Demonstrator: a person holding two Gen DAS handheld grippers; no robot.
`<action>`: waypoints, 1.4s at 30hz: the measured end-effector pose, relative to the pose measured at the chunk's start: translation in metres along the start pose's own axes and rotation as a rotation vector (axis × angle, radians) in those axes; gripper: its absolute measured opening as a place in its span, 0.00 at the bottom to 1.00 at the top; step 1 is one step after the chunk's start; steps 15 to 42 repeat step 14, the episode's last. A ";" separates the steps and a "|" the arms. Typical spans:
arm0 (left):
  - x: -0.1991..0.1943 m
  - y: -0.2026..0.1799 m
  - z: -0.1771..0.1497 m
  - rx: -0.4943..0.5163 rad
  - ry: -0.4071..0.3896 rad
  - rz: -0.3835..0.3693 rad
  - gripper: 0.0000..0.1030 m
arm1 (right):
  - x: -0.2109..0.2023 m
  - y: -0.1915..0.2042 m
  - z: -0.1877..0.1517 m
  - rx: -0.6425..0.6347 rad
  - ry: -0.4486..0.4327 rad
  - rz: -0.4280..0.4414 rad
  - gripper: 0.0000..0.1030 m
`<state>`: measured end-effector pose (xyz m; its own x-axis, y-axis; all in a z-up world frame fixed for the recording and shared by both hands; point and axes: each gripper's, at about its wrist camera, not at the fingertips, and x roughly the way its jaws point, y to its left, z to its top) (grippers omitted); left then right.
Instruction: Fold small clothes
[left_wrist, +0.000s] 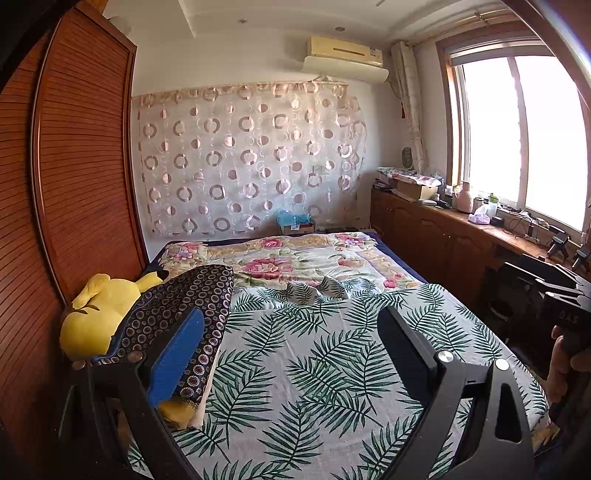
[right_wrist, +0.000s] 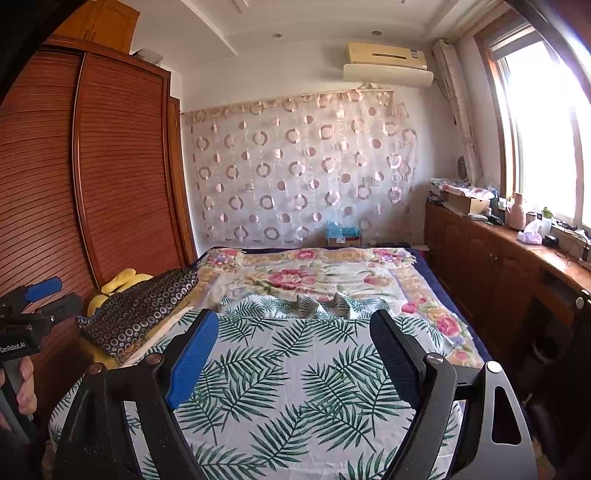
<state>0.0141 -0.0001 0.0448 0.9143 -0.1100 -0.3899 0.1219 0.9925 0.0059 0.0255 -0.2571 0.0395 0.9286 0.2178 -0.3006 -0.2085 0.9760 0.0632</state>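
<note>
A leaf-print cloth (left_wrist: 314, 354) (right_wrist: 295, 373) lies spread flat over the near half of the bed. Its far edge is rumpled into a small bunch (left_wrist: 317, 290) (right_wrist: 321, 304). My left gripper (left_wrist: 291, 314) hovers above the cloth, open, with nothing between its fingers. My right gripper (right_wrist: 294, 317) hovers beside it over the same cloth, also open and holding nothing. Each gripper shows at the edge of the other's view: the right one (left_wrist: 554, 295) and the left one (right_wrist: 40, 295), each held by a hand.
A dark circle-patterned cushion (left_wrist: 184, 306) (right_wrist: 136, 314) and a yellow plush toy (left_wrist: 96, 314) lie on the bed's left side by the wooden wardrobe (left_wrist: 74, 184). A floral blanket (left_wrist: 295, 258) covers the far half. A cluttered low cabinet (left_wrist: 461, 229) runs under the window on the right.
</note>
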 end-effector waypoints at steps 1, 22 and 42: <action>0.000 0.000 0.000 -0.001 -0.001 -0.002 0.93 | 0.000 0.000 0.000 0.000 0.000 0.002 0.83; 0.000 0.000 0.000 0.002 -0.003 0.000 0.93 | 0.002 -0.002 0.000 0.000 0.005 0.009 0.83; 0.000 0.000 0.000 0.002 -0.003 0.000 0.93 | 0.002 -0.002 0.000 0.000 0.005 0.009 0.83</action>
